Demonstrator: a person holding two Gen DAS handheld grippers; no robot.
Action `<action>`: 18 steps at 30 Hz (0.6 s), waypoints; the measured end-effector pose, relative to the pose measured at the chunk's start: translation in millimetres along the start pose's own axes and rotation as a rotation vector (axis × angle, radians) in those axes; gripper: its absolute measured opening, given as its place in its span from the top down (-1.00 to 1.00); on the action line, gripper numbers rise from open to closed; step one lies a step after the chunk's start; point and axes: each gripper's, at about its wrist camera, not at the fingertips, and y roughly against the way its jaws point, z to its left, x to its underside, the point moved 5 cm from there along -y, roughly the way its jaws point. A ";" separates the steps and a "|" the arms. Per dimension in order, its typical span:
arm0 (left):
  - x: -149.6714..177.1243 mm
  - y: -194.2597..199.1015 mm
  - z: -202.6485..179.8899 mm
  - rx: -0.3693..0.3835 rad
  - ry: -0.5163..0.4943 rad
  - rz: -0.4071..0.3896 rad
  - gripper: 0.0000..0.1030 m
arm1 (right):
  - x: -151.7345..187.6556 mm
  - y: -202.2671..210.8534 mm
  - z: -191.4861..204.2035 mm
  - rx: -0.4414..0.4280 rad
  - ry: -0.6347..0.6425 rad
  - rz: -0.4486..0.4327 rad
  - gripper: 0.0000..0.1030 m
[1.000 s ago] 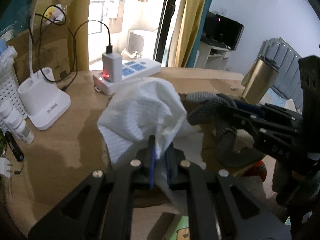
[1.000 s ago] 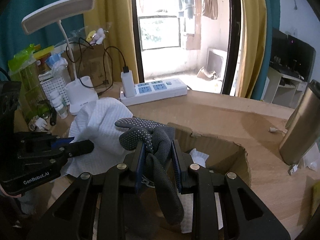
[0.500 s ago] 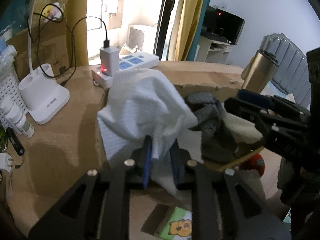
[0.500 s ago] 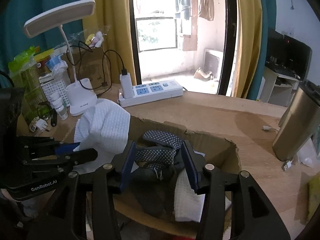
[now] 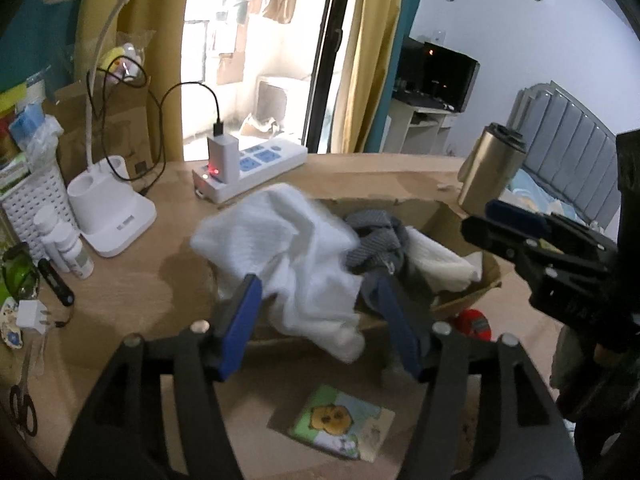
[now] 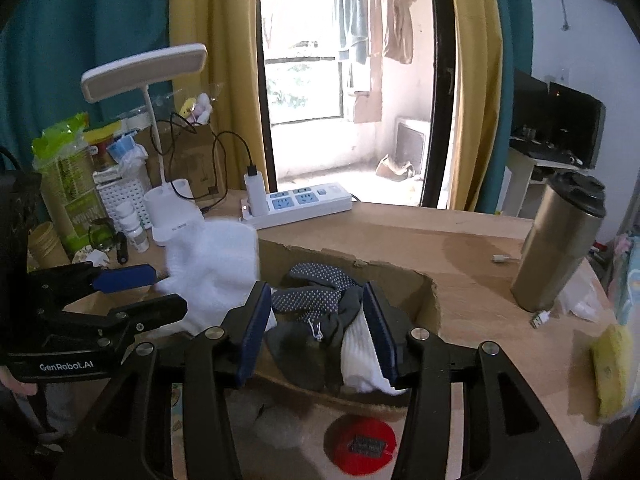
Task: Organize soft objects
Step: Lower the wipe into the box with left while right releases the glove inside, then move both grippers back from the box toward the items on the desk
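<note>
Left gripper (image 5: 318,312) stood wide over the white cloth (image 5: 296,256) (draped on the cardboard box (image 6: 430,300) rim); tucking it fully inside seemed best.

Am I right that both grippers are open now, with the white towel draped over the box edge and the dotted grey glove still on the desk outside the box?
Not quite: the right wrist view shows the dotted grey glove lying inside the cardboard box. Otherwise correct: left gripper and right gripper are open, and the white towel drapes over the edge.
</note>
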 end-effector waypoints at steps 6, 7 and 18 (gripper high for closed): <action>7.4 19.8 -8.6 0.004 -0.006 -0.018 -0.24 | 7.0 24.4 0.4 0.018 -0.005 -0.022 0.01; 9.3 22.6 -9.2 0.005 -0.007 -0.020 -0.25 | 8.7 29.4 0.0 0.022 -0.007 -0.026 0.01; 23.0 50.5 -18.7 0.021 -0.010 -0.049 -0.35 | 25.7 60.7 -3.3 0.053 -0.036 -0.048 0.00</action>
